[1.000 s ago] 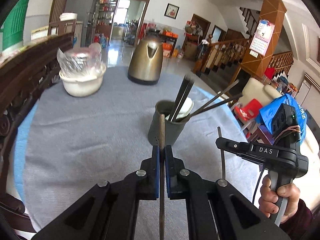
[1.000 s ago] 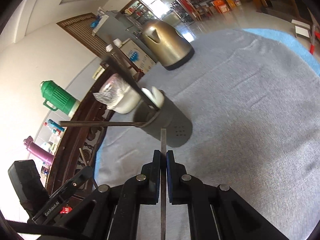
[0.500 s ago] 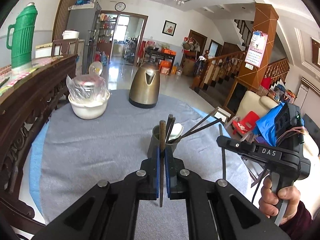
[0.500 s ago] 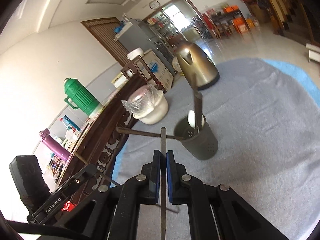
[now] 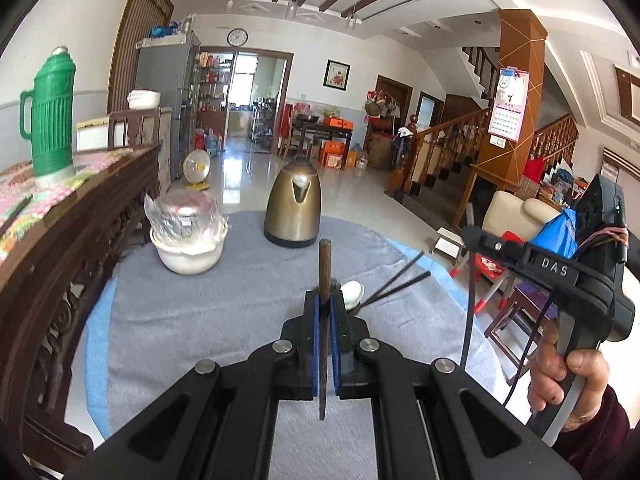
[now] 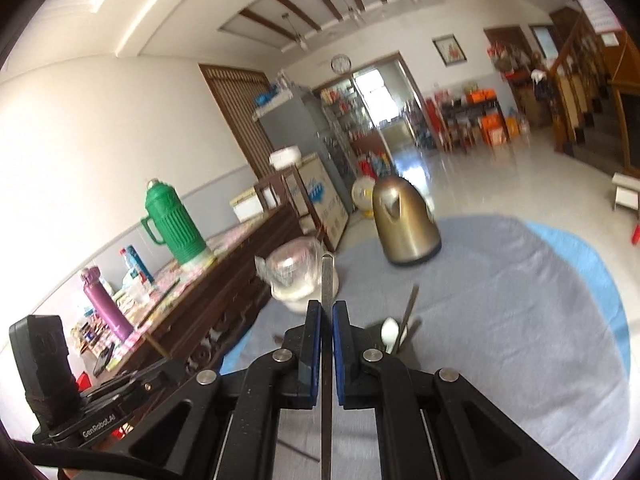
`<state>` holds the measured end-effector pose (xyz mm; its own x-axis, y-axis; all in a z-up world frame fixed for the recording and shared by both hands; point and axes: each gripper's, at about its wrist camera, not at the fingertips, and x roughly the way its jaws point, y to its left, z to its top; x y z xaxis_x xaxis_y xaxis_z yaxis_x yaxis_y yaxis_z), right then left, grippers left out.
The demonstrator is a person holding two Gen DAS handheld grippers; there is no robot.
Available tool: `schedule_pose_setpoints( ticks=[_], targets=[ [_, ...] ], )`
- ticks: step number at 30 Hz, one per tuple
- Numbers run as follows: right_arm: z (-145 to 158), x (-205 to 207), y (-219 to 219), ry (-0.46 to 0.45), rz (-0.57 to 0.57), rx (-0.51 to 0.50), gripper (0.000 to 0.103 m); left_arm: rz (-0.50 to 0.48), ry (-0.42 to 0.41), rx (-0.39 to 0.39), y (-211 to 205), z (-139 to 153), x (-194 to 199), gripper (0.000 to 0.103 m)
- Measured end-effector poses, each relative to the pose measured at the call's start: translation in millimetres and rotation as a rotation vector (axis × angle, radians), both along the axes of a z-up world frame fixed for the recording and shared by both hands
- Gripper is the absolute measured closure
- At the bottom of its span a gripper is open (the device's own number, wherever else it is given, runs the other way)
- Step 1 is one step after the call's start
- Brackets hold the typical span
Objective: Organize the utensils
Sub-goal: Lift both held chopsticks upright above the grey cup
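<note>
We hold one chopstick in each pair of tongs, and the move ahead turns on how those sticks lie against the holder, which sits low and mostly hidden behind the tongs in both views. On the left, the left tongs (image 5: 327,312) are clamped on a brown chopstick (image 5: 324,264) whose long axis runs straight forward and up along the fingers; past their tips, slightly to the right, we see only the white spoon (image 5: 353,290) and two dark chopsticks (image 5: 400,280) leaning rightward out of the holder, itself hidden here. On the right, the right tongs (image 6: 327,320) are closed on a grey chopstick (image 6: 327,280), also pointing along the fingers, with the holder's spoon (image 6: 389,330) and sticks (image 6: 410,308) just right of the tips. We judge the left tongs nearer in line with the holder; either stick must tip downward to drop in. The kettle (image 5: 293,204) stands well beyond the holder on the worktop (image 5: 180,320).
</note>
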<state>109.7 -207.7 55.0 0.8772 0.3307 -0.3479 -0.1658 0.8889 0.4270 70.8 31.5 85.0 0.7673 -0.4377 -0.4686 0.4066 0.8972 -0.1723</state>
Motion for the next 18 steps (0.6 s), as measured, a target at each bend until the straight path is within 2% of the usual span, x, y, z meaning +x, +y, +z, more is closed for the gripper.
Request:
schedule_pose_setpoints(
  ticks=[9, 18],
  targets=[
    [46.0, 3.3, 6.9, -0.17, -0.088, -0.073, 0.097, 0.002, -0.099, 0.026, 4.5, 39.4, 16.6, 0.098],
    [61.9, 25.6, 16.3, -0.272, -0.206, -0.093, 0.097, 0.0, -0.152, 0.018, 6.5, 61.9, 46.7, 0.098]
  ],
)
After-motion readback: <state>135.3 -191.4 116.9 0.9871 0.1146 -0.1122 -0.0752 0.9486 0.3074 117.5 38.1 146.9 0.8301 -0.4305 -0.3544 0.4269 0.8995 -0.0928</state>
